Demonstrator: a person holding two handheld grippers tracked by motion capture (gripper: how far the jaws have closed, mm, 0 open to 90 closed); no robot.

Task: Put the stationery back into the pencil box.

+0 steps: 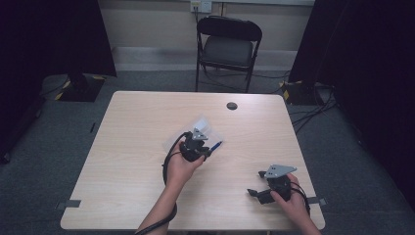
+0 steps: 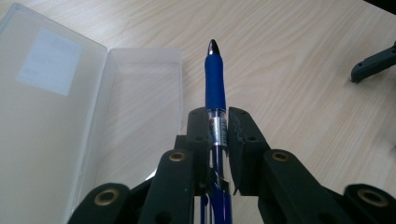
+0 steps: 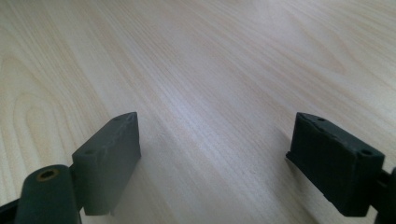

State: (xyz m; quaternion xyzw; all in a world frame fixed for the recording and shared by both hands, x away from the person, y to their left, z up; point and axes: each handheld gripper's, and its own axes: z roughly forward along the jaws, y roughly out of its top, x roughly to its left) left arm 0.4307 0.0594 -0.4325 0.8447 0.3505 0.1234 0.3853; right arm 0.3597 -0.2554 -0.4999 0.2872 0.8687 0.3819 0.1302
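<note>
Gripping the pen (image 2: pixel 215 79) in my left tool (image 2: pixel 218 126), tip pointing away, open case (image 2: pixel 140 107) just left; right tool (image 3: pixel 215 154) gapes idle.

Recording studio, black curtains (image 1: pixel 58 34), taped cables (image 1: pixel 313 105), folding chair (image 1: pixel 228 46)

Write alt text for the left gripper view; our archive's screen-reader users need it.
Two black fingers of the left gripper are shut on a blue plastic pen with a clear barrel, its dark tip pointing away over a light wooden table. An open, empty translucent plastic case lies on the table to the pen's left.
</note>
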